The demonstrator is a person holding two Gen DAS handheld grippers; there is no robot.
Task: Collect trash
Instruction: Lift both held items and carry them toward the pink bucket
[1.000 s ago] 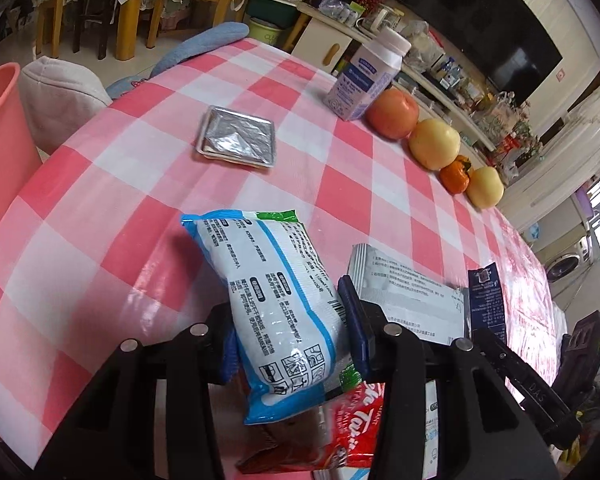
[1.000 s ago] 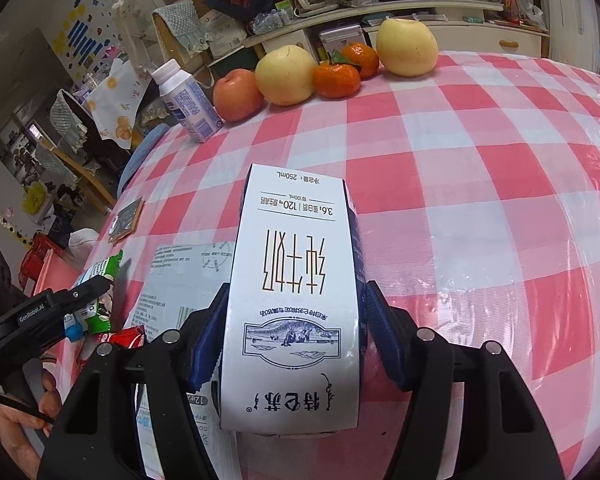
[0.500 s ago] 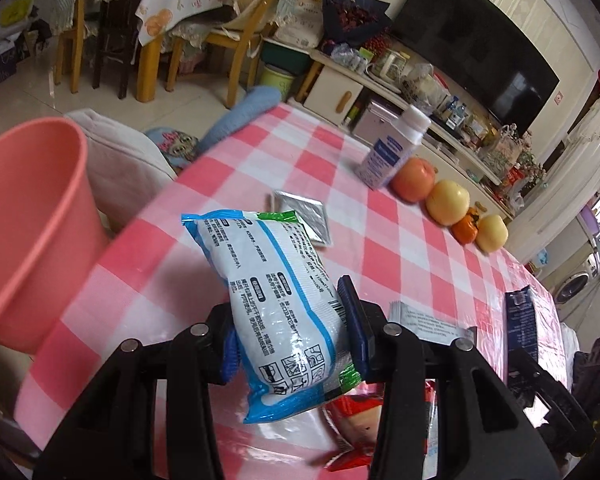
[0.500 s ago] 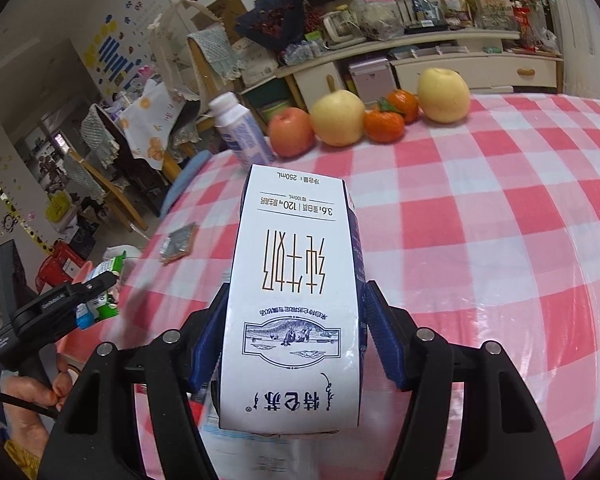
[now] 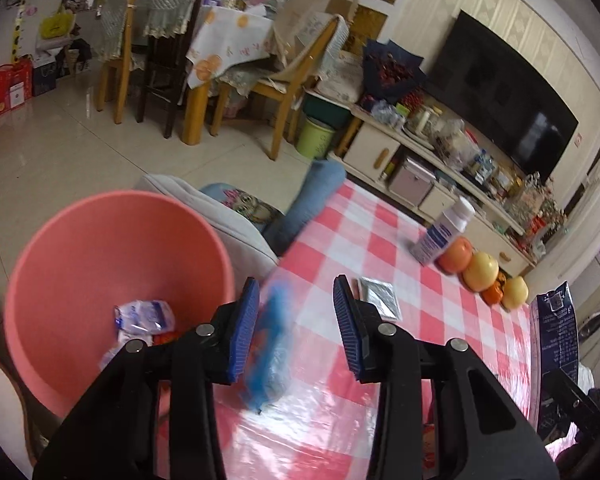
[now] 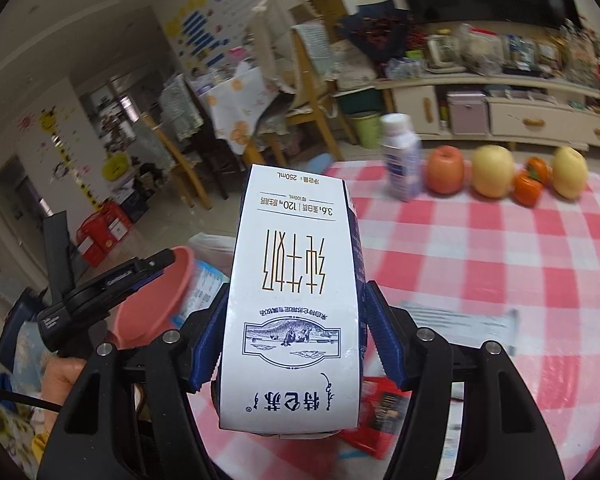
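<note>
Tongs in the left hand (image 5: 296, 285) stand apart, the blurred blue snack packet (image 5: 274, 344) loose between them, apparently dropping toward the pink bin (image 5: 60, 248) beside the desk (image 5: 380, 240), while the right tongs (image 6: 296, 300) clamp 1 milk carton (image 6: 296, 256), likely bound there too.

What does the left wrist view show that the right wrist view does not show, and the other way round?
Only left wrist: the pink bin seen inside, with wrappers at its bottom, the foil packet, a blurred blue packet between the open left fingers.
Only right wrist: the milk carton with its white front, clamped in the right fingers; a hand holding the left gripper.
Both: pink bin, white bottle, fruit row, checked tablecloth.
</note>
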